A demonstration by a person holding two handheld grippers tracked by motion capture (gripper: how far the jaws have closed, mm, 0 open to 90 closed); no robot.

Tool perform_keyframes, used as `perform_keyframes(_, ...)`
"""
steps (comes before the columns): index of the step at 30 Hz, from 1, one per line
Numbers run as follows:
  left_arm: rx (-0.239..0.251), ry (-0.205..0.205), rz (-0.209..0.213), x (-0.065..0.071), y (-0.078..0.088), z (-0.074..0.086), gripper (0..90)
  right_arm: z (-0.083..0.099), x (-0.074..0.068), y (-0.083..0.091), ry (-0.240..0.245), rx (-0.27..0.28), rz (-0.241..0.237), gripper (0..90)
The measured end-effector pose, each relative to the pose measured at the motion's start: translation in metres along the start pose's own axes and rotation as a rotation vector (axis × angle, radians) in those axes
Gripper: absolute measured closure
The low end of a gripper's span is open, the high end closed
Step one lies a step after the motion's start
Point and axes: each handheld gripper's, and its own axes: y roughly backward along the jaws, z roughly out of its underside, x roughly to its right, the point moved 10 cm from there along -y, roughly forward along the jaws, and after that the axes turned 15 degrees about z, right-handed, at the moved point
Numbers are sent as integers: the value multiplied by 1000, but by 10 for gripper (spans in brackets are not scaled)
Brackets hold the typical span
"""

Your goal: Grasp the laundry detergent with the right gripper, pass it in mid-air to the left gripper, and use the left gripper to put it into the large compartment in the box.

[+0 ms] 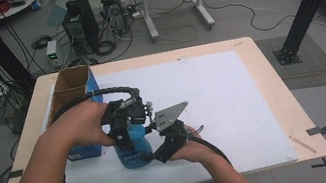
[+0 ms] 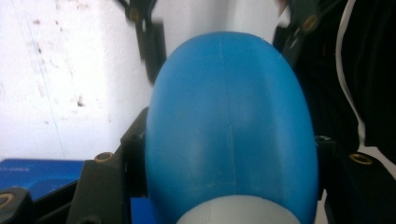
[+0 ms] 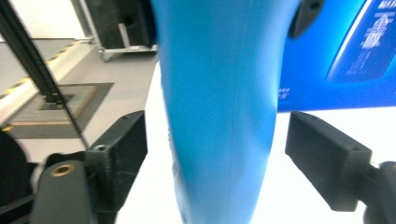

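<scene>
A blue plastic bottle (image 1: 134,151) stands upright on the white mat (image 1: 212,93), near the table's front left. My left gripper (image 1: 125,134) comes down on it from above and is shut on its rounded blue body (image 2: 229,116), one jaw pressed on each side. A pale collar (image 2: 238,212) shows at the bottle's near end. My right gripper (image 1: 156,154) is at the bottle's lower right side. Its jaws stand open on either side of the blue bottle (image 3: 219,93), with a gap on both sides.
A blue carton (image 1: 71,87) with an open cardboard top stands just left of the bottle, and its printed blue side (image 3: 345,46) rises close behind it. The wooden table edge (image 1: 278,96) runs along the right. Cables, computers and boxes lie on the floor beyond.
</scene>
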Motion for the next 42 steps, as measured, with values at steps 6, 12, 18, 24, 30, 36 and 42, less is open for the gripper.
perform_keyframes(6, 0, 79, 35, -5, 12, 0, 391, -1, 12, 24, 28, -95, 38, 105)
perform_keyframes(12, 20, 157, 28, -10, 32, -1, 390, -8, 25, 48, 43, -175, 85, 39)
perform_keyframes(18, 66, 267, 39, -13, 58, 1, 388, -12, 38, 71, 105, -290, 117, 0)
perform_keyframes(24, 142, 417, 84, -20, 87, 8, 387, -8, 51, 90, 141, -415, 129, 0)
perform_keyframes(30, 173, 625, 49, -29, 117, 23, 386, 10, 61, 103, 158, -574, 125, 0)
perform_keyframes(36, 191, 850, 81, -35, 149, 47, 386, 26, 70, 115, 171, -716, 130, 0)
perform_keyframes(42, 243, 998, 85, -40, 173, 69, 385, 34, 73, 125, 210, -860, 100, 0)
